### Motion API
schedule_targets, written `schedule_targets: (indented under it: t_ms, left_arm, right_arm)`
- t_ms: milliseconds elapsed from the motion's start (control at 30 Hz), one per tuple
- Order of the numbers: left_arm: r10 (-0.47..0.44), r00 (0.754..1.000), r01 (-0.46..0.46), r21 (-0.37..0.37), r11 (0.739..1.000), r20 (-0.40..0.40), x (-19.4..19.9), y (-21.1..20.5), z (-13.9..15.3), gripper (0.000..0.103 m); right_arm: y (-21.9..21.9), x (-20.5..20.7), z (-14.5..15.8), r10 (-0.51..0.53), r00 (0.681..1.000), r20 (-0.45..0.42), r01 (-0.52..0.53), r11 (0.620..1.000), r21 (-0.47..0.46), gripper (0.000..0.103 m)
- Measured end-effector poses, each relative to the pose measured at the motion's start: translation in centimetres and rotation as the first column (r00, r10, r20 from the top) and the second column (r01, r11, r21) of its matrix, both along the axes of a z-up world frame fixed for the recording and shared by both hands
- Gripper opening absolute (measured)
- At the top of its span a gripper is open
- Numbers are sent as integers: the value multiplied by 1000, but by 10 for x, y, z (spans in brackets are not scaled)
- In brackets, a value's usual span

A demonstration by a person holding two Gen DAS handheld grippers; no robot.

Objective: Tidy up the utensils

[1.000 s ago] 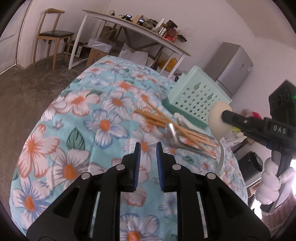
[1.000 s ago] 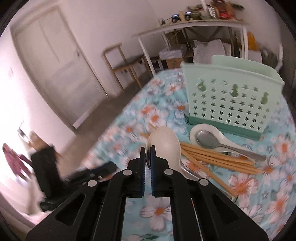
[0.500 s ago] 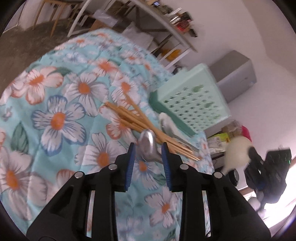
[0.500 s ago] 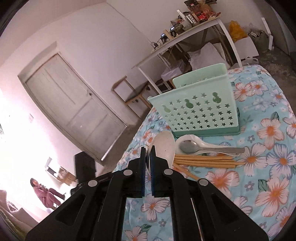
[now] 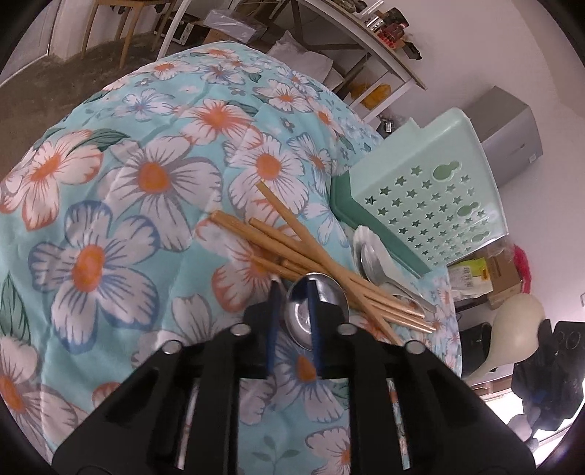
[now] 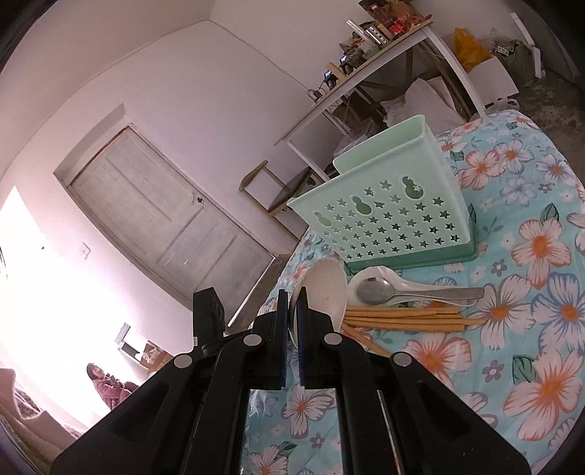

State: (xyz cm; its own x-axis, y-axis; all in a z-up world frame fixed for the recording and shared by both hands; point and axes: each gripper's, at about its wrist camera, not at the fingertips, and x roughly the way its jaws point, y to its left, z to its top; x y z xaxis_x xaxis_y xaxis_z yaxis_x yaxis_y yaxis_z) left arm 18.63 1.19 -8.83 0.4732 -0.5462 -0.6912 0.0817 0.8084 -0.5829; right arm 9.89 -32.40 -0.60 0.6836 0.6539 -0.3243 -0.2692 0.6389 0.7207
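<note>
On the flowered tablecloth (image 5: pixel 146 182) several wooden chopsticks (image 5: pixel 292 248) lie fanned out, with a metal spoon (image 5: pixel 329 292) at their near end. My left gripper (image 5: pixel 292 288) hangs just over that spoon, its jaws closing. The bowl's left rim shows in the gap and the right finger (image 5: pixel 314 314) covers part of the bowl. My right gripper (image 6: pixel 290 296) is shut on a cream spoon (image 6: pixel 325 288) held in the air, also seen as the cream spoon (image 5: pixel 519 329). A second metal spoon (image 6: pixel 376 288) rests in a white spoon (image 6: pixel 413 283) before the mint utensil holder (image 6: pixel 384 215).
The mint utensil holder (image 5: pixel 427 190) stands near the table's far right edge. Beyond are a cluttered white table (image 5: pixel 365 40), a wooden chair (image 5: pixel 109 22) and a grey cabinet (image 5: pixel 508 135). A door (image 6: pixel 164 226) and a seated person (image 6: pixel 106 383) are far off.
My left gripper came forward and down onto the near metal spoon; its jaws widened, then narrowed. The right gripper rolled and carried the cream spoon off to the table's side.
</note>
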Motion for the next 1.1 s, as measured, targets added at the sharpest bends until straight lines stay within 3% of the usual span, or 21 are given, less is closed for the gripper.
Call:
schedule_targets:
  t_ms: [167, 500, 633, 767, 933, 1100]
  left_arm:
    - [-2, 999, 0, 65, 998, 36, -12, -3, 16, 1]
    - [-10, 991, -11, 159, 987, 133, -56, 9, 68, 1]
    - [-13, 982, -30, 219, 975, 190, -71, 20, 91, 1]
    - [-2, 967, -60, 235, 970, 253, -81, 30, 114, 1]
    - [13, 918, -110, 222, 969, 396, -84, 35, 157, 1]
    - [15, 823, -173, 226, 959, 567, -74, 30, 213, 1]
  right_arm:
    - [0, -7, 6, -8, 1000, 10, 8, 1000, -3, 5]
    - [-2, -23, 21, -30, 998, 53, 31, 999, -22, 4]
    - [0, -25, 26, -31, 997, 68, 33, 999, -31, 4]
    - [1, -27, 32, -33, 996, 86, 36, 999, -32, 4]
    - [1, -30, 42, -40, 993, 115, 45, 998, -42, 4]
    - [-4, -32, 56, -55, 987, 154, 63, 997, -46, 4]
